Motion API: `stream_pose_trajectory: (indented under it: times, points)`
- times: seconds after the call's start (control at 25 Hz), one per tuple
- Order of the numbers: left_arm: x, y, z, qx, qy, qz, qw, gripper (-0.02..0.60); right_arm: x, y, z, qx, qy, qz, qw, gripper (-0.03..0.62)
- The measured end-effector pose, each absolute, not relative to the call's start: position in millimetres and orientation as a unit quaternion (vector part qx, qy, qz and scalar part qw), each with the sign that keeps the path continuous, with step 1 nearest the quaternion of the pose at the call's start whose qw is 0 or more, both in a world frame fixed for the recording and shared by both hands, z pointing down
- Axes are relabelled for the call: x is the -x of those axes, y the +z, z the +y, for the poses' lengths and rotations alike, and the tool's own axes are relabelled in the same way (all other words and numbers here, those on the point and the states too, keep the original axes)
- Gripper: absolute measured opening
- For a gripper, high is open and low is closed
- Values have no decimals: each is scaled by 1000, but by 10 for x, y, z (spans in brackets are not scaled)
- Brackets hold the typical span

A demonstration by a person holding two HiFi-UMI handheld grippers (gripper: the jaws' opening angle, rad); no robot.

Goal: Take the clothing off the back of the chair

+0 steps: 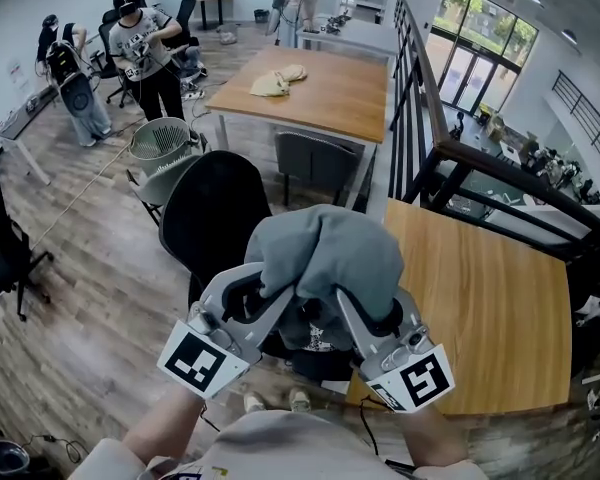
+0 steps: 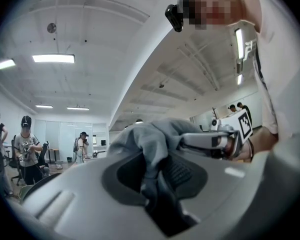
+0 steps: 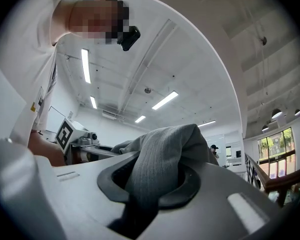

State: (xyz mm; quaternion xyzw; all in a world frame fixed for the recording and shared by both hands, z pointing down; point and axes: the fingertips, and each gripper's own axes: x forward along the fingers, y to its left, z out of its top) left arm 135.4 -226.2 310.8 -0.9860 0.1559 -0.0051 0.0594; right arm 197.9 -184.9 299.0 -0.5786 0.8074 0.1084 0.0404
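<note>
Grey, ribbed and bunched into a lump: clothing (image 1: 325, 258) at the centre of the head view, pinched from 7 o'clock by the left gripper (image 1: 268, 303) and from 5 o'clock by the right gripper (image 1: 350, 310). Held up at the 4 o'clock edge of the black chair (image 1: 215, 218); hard to tell whether touching its back or just clear of it.

In the left gripper view, jaws nearly together on a thin fold of the clothing (image 2: 150, 144), with fabric running down between the pads. Right gripper (image 2: 217, 140) at 3 o'clock there, buried in the same lump. In the right gripper view, jaws clamped on a thicker ribbed fold of the clothing (image 3: 162, 159), with the left gripper (image 3: 82, 140) at 9 o'clock.

On each gripper a marker cube (image 1: 202, 360) with a black-and-white square pattern, coded blocks rather than readable words.

Wooden table (image 1: 480, 298) at 3 o'clock of the clothing, just beside it. Second table (image 1: 330, 98), also wood, at 12 o'clock, with a yellowish cloth (image 1: 278, 81) on top and a grey chair (image 1: 315, 163) at its near edge. Basket (image 1: 162, 143) at 10 o'clock, near the black chair. Person (image 1: 145, 53) at 11 o'clock in a T-shirt with a dark print, too small to read. Black railing (image 1: 420, 128) at 1 o'clock.
</note>
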Motion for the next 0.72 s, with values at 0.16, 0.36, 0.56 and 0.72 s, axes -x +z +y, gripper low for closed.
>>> stream_pose_trajectory:
  times: [0.16,0.36,0.56,0.72]
  points:
    - [-1355,3142,-2248,986,-8,156,54,92,-1982,3023,-1841,580,102,808,39,80]
    - [-1373,3141,-2220,987,-9,153,56,92,-2000,3025,-1812,583,101,806,39,80]
    - [-1390,3119,-2192,987,-8,153,53,94,-2015,3014,-1790,586,99,803,44,80]
    - [-1391,3133,-2171,986,-9,155,55,94,-2020,3037,-1777,584,94,805,45,80]
